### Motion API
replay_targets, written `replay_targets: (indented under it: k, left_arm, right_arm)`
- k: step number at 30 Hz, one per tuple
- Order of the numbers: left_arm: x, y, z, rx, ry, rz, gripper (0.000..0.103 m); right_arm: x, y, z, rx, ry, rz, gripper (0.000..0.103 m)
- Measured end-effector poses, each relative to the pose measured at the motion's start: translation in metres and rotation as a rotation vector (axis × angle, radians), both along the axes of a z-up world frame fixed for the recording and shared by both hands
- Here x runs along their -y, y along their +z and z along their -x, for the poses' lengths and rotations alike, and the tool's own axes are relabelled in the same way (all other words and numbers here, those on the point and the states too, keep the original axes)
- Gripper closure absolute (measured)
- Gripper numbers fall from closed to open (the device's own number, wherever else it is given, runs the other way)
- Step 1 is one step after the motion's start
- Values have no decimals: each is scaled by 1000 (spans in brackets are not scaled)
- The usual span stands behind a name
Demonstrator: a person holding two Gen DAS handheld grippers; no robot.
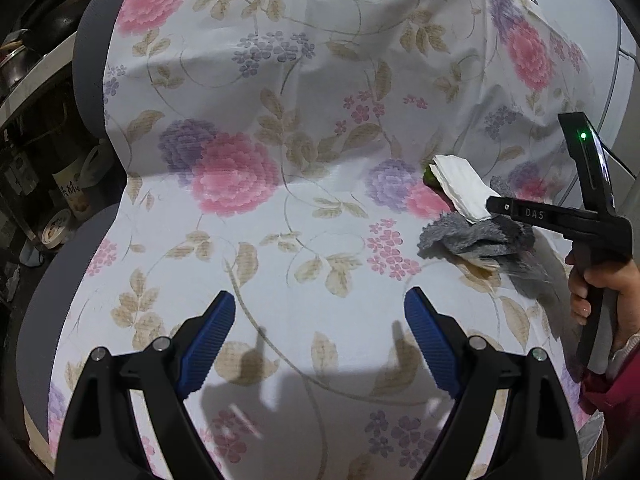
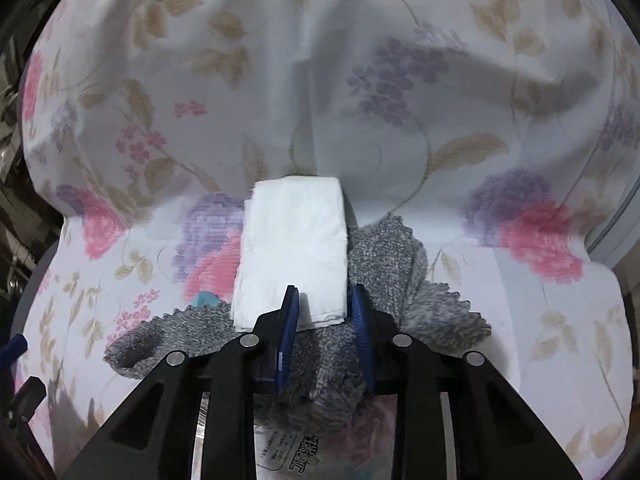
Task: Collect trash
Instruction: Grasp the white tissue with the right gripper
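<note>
A folded white tissue (image 2: pixel 294 248) lies on a grey fuzzy cloth (image 2: pixel 332 364) on a floral sheet (image 2: pixel 160 120) draped over a chair. My right gripper (image 2: pixel 326 312) is narrowed around the near edge of the tissue and a bunch of the cloth, its blue pads (image 2: pixel 290 328) touching them. In the left wrist view the tissue (image 1: pixel 460 188), the cloth (image 1: pixel 472 238) and the right gripper (image 1: pixel 490 206) show at the right. My left gripper (image 1: pixel 320 320) is open and empty above the sheet (image 1: pixel 280 140).
A clear printed plastic wrapper (image 2: pixel 288 448) lies under the cloth near my right gripper. A small teal piece (image 2: pixel 205 299) peeks out left of the tissue. Shelves with bottles and cans (image 1: pixel 60 184) stand at the left. The grey chair edge (image 1: pixel 52 280) shows beside the sheet.
</note>
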State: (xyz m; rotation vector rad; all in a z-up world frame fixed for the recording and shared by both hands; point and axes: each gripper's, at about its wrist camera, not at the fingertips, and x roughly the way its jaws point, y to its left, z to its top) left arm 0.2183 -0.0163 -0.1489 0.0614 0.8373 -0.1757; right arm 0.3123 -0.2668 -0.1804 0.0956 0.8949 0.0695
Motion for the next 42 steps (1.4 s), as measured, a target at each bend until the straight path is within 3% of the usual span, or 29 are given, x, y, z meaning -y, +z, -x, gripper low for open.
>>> replay_targets:
  k: [1,2,8,11,15,21,25,28,29,32,37,38,40,42]
  left_arm:
    - [1,1,1,1,-3,-1,19]
    - [2,3,3,2,-6,-4,19]
    - [13,15,12,21,-33,-6,19]
    - [25,18,15,32,-68,-2,19]
    - [48,17,14,32,-126,-2,19]
    - [99,18,9,59,-268,-18,19]
    - [137,14,-2,64,-335,-38,19]
    - [162,7,-11,66,-373,-64,19]
    - [170,4,-15,61,-383,-73,19]
    - [192,-9,-27,37,-412,-101,19]
    - [215,-36,-52,-38,-411,-155,19]
    - [218,-39,-55,-44,-410,-168,22]
    - [223,-47,-61,-58,-410,-202,41]
    - [223,-48,-64,-64,-413,-197,70]
  right_arm:
    - [-3,5,5,19,22,-5,98]
    - [-6,9,8,29,30,-2,100]
    - [-1,66,63,200,59,-22,101]
    - [13,85,99,232,61,-31,101]
    - [36,86,143,222,10,-4,101]
    - [82,36,183,53,-73,-44,100]
    - [92,10,181,-19,-82,-68,92]
    - [99,15,186,26,-98,-64,63]
    - [102,20,188,56,-108,-58,60]
    - [112,32,193,122,-129,-68,60]
    - [126,39,193,151,-141,-87,60]
    - [128,38,193,150,-144,-90,60]
    - [132,36,193,147,-151,-97,60]
    - [134,35,194,146,-157,-103,60]
